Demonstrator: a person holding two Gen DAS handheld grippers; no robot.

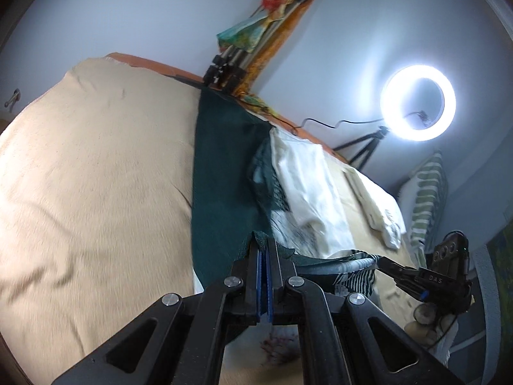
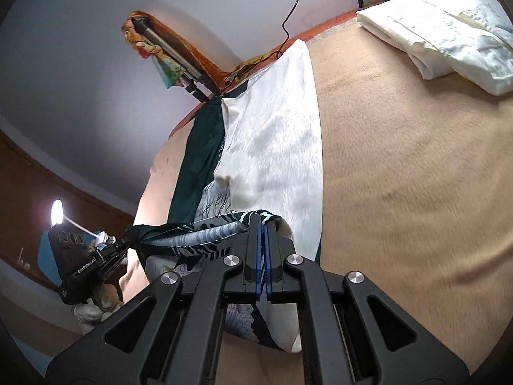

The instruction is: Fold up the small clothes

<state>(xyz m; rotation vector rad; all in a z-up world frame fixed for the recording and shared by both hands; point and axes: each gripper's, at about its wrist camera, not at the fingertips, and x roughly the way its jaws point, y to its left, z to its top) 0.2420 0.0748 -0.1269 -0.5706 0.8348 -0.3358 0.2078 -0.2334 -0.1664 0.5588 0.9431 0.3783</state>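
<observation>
A dark green and white garment (image 1: 224,173) with a striped print lies stretched along a beige blanket (image 1: 89,173); it also shows in the right wrist view (image 2: 272,141). My left gripper (image 1: 264,243) is shut on the garment's near green edge. My right gripper (image 2: 263,221) is shut on the striped hem of the same garment (image 2: 205,234). The hem hangs taut between the two grippers. The right gripper shows in the left wrist view (image 1: 384,261), and the left gripper in the right wrist view (image 2: 128,237).
A folded white cloth (image 2: 449,25) lies on the blanket (image 2: 416,176) further along. A lit ring light (image 1: 416,102) on a tripod stands by the wall. A tripod wrapped in colourful cloth (image 1: 256,38) leans at the bed's far edge. A striped cushion (image 1: 426,192) stands beyond.
</observation>
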